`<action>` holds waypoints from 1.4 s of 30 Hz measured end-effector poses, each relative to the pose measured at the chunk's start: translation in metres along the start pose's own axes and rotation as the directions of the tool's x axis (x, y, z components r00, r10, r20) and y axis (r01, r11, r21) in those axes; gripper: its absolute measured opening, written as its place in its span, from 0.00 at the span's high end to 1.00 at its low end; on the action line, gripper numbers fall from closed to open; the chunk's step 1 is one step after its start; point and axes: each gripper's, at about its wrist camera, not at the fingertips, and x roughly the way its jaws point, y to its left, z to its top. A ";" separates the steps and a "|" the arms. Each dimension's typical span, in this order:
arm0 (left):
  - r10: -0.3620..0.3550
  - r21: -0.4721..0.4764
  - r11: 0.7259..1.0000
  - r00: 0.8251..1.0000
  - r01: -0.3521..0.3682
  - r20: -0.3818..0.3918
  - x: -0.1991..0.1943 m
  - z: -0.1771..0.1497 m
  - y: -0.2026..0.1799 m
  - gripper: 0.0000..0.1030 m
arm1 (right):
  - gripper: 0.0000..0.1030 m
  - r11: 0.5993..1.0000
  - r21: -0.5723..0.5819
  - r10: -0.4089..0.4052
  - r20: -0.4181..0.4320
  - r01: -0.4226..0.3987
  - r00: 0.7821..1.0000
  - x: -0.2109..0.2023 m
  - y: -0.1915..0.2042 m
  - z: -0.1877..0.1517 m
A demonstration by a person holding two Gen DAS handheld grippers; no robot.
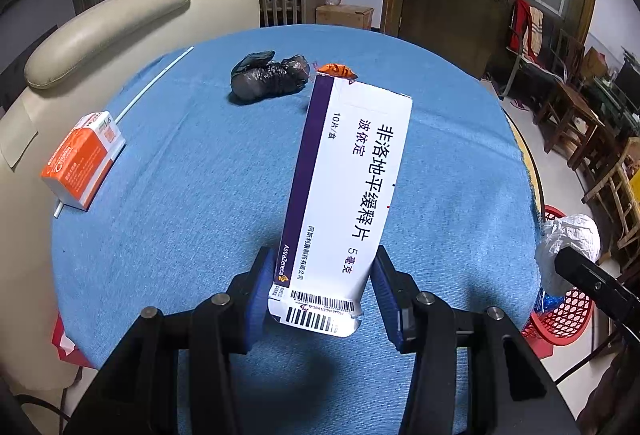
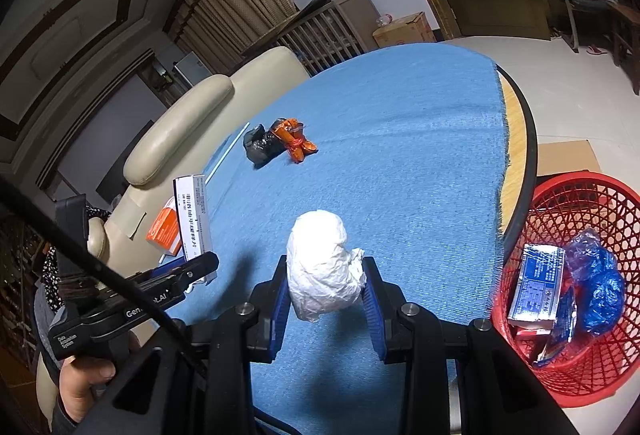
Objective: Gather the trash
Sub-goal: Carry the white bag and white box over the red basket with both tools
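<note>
My left gripper (image 1: 320,287) is shut on a white and purple medicine box (image 1: 344,187) and holds it above the blue tablecloth (image 1: 200,215); the box also shows in the right wrist view (image 2: 194,223). My right gripper (image 2: 325,295) is shut on a crumpled white plastic bag (image 2: 322,267), also seen in the left wrist view (image 1: 568,243). A red mesh basket (image 2: 600,375) stands on the floor to the right of the table, holding a blue box and a blue bag. A crumpled black bag (image 1: 268,75), an orange wrapper (image 2: 294,139) and an orange box (image 1: 82,159) lie on the cloth.
A thin white stick (image 1: 156,83) lies along the cloth's left edge. A beige armchair (image 1: 108,23) stands left of the table. The table's wooden rim (image 2: 520,139) shows on the right. Wooden chairs (image 1: 580,123) and a door stand beyond.
</note>
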 end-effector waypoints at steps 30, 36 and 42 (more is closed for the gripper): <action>-0.051 0.157 0.986 0.999 0.052 -0.011 0.007 0.008 -0.077 0.51 | 0.66 0.979 0.178 -0.113 0.092 0.095 0.989 -0.069 -0.095 -0.008; -0.087 0.224 0.971 0.996 0.089 -0.022 0.010 0.009 -0.114 0.51 | 0.66 0.962 0.237 -0.163 0.102 0.135 0.981 -0.083 -0.124 -0.010; -0.115 0.278 0.953 0.993 0.121 -0.036 0.013 0.007 -0.144 0.51 | 0.66 0.941 0.284 -0.219 0.086 0.187 0.972 -0.090 -0.155 -0.017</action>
